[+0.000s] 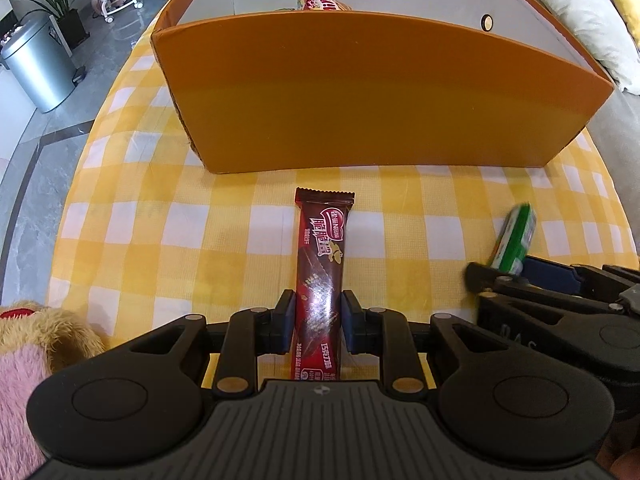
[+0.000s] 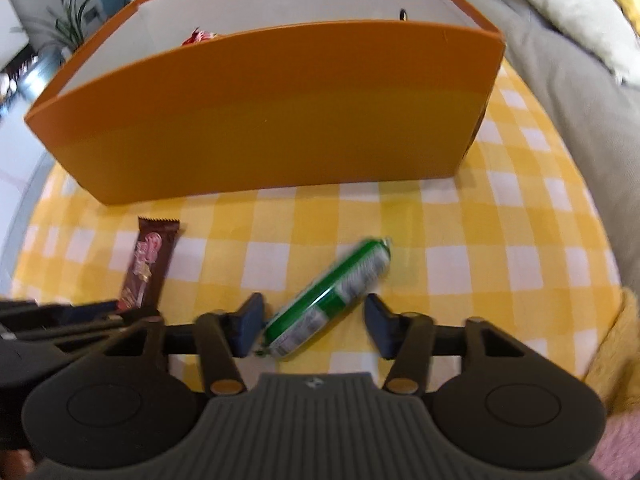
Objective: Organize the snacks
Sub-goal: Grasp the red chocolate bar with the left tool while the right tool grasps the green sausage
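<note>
My left gripper [image 1: 318, 312] is shut on a dark red chocolate wafer bar [image 1: 322, 256], which points toward the orange box [image 1: 360, 100]. The bar also shows in the right wrist view [image 2: 148, 264]. My right gripper [image 2: 314, 320] is open, its jaws on either side of a green sausage-shaped snack [image 2: 332, 296] lying slanted on the yellow checked cloth [image 2: 480, 260]. That snack shows at the right of the left wrist view [image 1: 514, 240]. A red snack packet [image 1: 320, 0] lies inside the box.
The orange box [image 2: 280, 120] stands just behind both snacks. A plush toy [image 1: 36, 352] sits at the near left. A grey sofa with a cushion [image 1: 568, 8] is to the right, a metal bin [image 1: 36, 64] on the floor to the left.
</note>
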A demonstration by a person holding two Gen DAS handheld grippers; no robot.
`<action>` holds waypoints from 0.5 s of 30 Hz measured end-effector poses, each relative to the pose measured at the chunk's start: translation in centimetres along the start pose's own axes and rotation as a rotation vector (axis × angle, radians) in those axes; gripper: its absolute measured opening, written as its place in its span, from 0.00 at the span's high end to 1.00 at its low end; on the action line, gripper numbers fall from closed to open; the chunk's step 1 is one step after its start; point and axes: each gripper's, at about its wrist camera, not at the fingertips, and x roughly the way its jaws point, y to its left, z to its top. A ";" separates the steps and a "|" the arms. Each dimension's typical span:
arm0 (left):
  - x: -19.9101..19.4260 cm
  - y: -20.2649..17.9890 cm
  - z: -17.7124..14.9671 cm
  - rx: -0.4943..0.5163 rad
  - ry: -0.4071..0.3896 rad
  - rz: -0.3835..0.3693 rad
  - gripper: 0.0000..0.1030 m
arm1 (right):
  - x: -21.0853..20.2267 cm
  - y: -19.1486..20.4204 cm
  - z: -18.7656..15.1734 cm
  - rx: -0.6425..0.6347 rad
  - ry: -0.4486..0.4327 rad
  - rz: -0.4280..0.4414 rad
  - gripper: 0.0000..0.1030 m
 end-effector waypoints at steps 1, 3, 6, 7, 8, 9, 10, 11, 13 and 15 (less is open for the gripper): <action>0.0 0.0 0.0 0.002 0.000 0.000 0.75 | -0.1 0.1 -0.1 -0.017 0.000 -0.014 0.63; 0.0 0.0 0.0 -0.002 0.002 -0.003 0.75 | -0.2 -0.1 -0.2 -0.028 0.003 -0.002 0.66; -0.1 0.1 -0.1 -0.009 0.006 -0.009 0.75 | -0.6 -0.6 -0.5 -0.042 0.014 0.008 0.71; -0.1 0.1 -0.1 -0.010 0.007 -0.013 0.75 | -0.7 -0.6 -0.7 -0.051 0.019 0.013 0.73; -0.1 0.1 -0.1 -0.008 0.008 -0.018 0.75 | -1.0 -0.6 -1.0 -0.064 0.024 0.018 0.73; -0.2 0.0 -0.2 -0.004 0.008 -0.022 0.75 | -1.1 -0.8 -1.1 -0.077 0.027 0.018 0.75; -0.2 -0.2 -0.3 0.003 0.008 -0.028 0.75 | -1.3 -0.8 -1.4 -0.095 0.030 0.015 0.75; -0.3 -0.3 -0.3 0.008 0.009 -0.035 0.75 | -1.5 -0.9 -1.7 -0.120 0.030 0.011 0.75; -0.3 -0.7 -0.5 0.019 0.010 -0.050 0.75 | -2.1 -0.8 -2.2 -0.182 0.027 0.001 0.76; -0.3 -1.1 -0.5 0.034 0.009 -0.059 0.75 | -2.6 -0.7 -2.6 -0.237 0.022 -0.011 0.77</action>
